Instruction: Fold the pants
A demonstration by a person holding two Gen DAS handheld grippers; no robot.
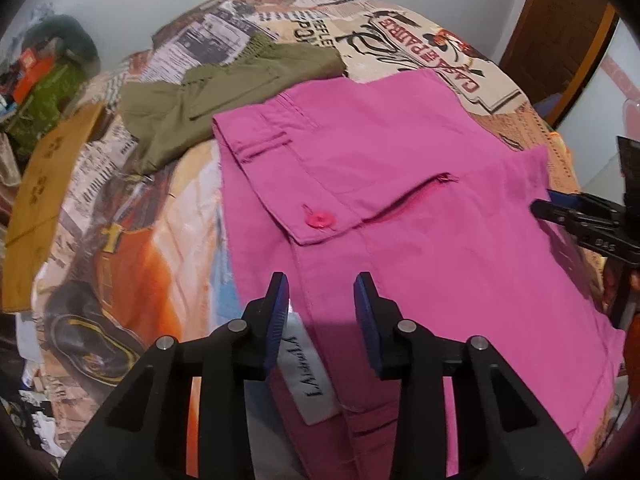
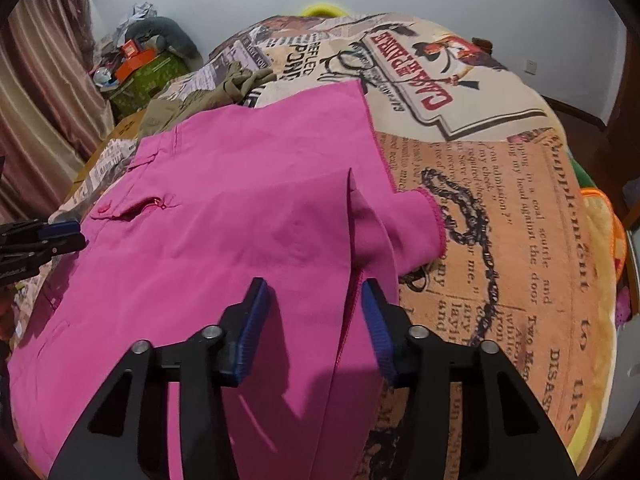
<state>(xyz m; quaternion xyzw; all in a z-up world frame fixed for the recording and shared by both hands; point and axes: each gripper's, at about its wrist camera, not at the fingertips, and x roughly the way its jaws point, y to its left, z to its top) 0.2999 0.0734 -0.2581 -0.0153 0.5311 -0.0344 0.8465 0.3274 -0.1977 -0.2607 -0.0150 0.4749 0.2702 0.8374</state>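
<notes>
Pink pants (image 1: 400, 216) lie folded on the printed bedspread, back pocket with a pink button (image 1: 319, 219) facing up and a white label (image 1: 310, 376) showing at the near edge. My left gripper (image 1: 322, 296) is open and empty just above the near waist end. The pants also show in the right wrist view (image 2: 248, 224), with hemmed leg ends at the right. My right gripper (image 2: 314, 300) is open and empty over the near hem edge. The right gripper also shows in the left wrist view (image 1: 540, 208); the left gripper shows in the right wrist view (image 2: 78, 234).
Olive green pants (image 1: 224, 100) lie crumpled behind the pink ones. A brown cardboard box (image 1: 44, 192) sits at the bed's left edge. A cluttered green box (image 2: 152, 72) and curtain (image 2: 36, 92) stand at far left. A wooden door (image 1: 560, 32) is at right.
</notes>
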